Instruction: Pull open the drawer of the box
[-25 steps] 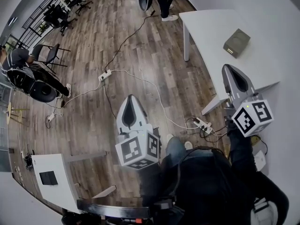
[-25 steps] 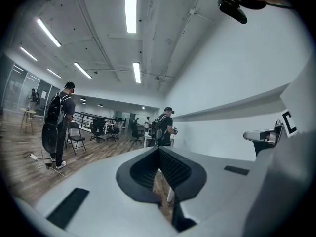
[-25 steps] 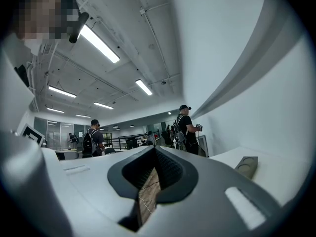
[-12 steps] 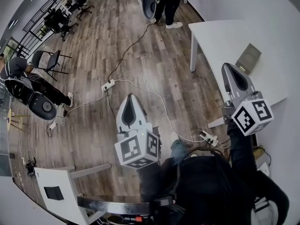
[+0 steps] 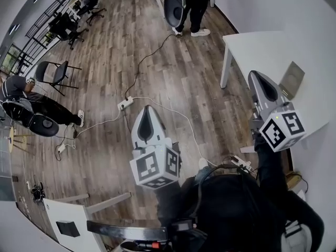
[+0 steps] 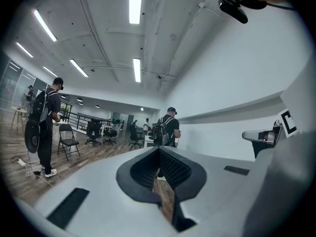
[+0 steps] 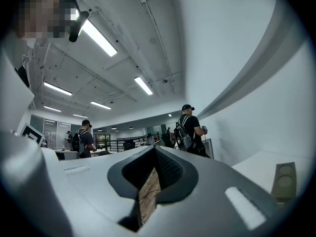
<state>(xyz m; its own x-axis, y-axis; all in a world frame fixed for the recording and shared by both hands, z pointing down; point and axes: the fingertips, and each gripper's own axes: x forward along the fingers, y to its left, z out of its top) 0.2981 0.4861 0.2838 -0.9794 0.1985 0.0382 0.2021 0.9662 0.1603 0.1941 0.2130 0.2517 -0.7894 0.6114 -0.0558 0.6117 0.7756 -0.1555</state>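
I hold both grippers up in front of me with nothing in either: the left gripper [image 5: 146,112] hangs over the wooden floor [image 5: 157,62] with its fingers pressed together at the tips, and the right gripper [image 5: 257,77] is clenched the same way, empty. The box [image 5: 292,80] sits on the white table [image 5: 252,49], back from the table's near edge and just past the right gripper's tip, apart from it and untouched. From here I cannot tell how far its drawer stands out, as the box is small and near the picture's right edge
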